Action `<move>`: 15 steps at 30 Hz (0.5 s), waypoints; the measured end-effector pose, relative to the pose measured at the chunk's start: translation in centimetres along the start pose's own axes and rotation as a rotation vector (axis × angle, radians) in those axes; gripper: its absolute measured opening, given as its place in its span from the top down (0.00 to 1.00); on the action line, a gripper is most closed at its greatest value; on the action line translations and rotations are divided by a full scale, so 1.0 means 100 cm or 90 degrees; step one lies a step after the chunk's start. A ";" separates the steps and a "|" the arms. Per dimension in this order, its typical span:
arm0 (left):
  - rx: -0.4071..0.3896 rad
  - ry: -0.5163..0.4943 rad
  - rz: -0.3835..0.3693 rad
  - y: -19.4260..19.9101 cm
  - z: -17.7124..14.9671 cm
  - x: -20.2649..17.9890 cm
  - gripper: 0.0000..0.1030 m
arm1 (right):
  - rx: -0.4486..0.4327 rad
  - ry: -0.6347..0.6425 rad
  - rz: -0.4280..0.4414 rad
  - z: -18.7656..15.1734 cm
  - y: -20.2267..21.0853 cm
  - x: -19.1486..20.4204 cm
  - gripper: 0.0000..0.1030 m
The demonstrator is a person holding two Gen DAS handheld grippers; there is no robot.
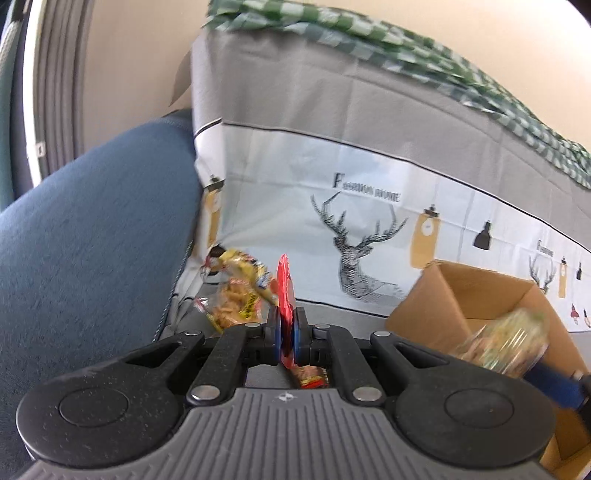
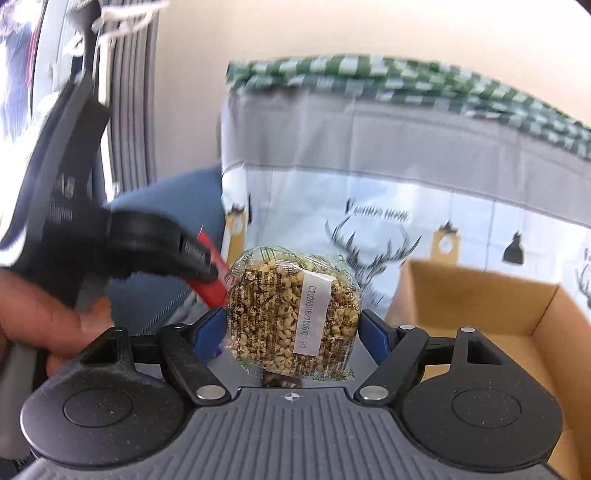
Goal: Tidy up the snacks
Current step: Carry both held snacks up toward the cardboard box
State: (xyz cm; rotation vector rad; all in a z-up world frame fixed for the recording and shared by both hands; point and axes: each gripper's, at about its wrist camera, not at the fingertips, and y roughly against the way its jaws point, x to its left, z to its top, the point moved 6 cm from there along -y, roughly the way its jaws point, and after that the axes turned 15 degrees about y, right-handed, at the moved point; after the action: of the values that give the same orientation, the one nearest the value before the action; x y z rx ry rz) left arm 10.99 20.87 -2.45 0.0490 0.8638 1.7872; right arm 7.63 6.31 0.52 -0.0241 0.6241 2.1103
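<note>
My left gripper (image 1: 285, 326) is shut on a thin red snack packet (image 1: 284, 284) that stands edge-on between its blue pads. My right gripper (image 2: 293, 328) is shut on a clear pack of puffed grain cake (image 2: 293, 306) with a white label, its jaws wide around it. In the left wrist view that pack (image 1: 506, 345) shows blurred at the right, over the open cardboard box (image 1: 480, 295). The right wrist view has the left gripper (image 2: 212, 271) with the red packet (image 2: 210, 288) just left of the grain pack, and the box (image 2: 480, 295) at the right.
A yellow bag of snacks (image 1: 240, 291) lies on the grey surface by a blue cushion (image 1: 92, 240). Behind hangs a grey and white cloth printed with a deer (image 1: 354, 240), with green checked fabric (image 1: 369, 33) on top. A hand (image 2: 40, 317) holds the left gripper.
</note>
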 end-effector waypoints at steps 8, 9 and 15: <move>-0.026 -0.017 -0.033 0.011 -0.004 -0.035 0.95 | -0.043 -0.025 -0.044 0.012 0.032 -0.052 0.23; -0.034 -0.020 -0.040 0.013 -0.004 -0.040 0.95 | -0.044 -0.026 -0.049 0.010 0.033 -0.057 0.23; -0.092 -0.044 -0.083 0.023 -0.010 -0.076 0.95 | -0.047 -0.035 -0.088 -0.007 0.049 -0.095 0.23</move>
State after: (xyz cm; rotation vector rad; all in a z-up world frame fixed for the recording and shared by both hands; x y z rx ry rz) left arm 11.74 13.67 0.91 -0.0381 0.6721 1.7101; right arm 9.25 -3.57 4.37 -0.0490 0.4965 1.9922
